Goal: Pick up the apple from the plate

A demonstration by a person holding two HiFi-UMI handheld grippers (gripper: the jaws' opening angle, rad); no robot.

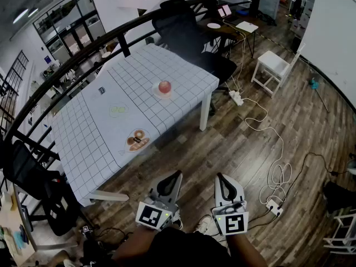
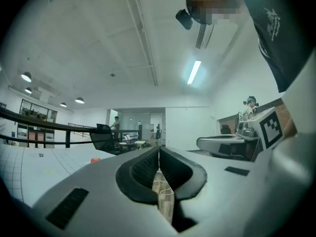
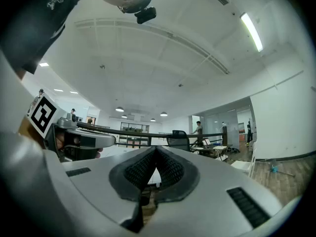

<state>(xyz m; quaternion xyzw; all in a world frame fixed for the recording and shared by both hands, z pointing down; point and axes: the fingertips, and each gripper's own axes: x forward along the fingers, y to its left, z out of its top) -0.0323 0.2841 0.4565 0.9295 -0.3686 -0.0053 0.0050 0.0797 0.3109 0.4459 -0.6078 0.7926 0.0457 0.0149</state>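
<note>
Legible text: none in any view.
Cube, left gripper (image 1: 177, 176): black-and-white square marker, pattern only, no letters or digits.
Cube, right gripper (image 1: 220, 178): same kind of marker, pattern only.
Print, dark garment (image 2: 276, 28): pale emblem, too small and skewed to read.
Marking, small dark tag (image 1: 101, 90) on table (image 1: 139, 71): present, too small to read.
</note>
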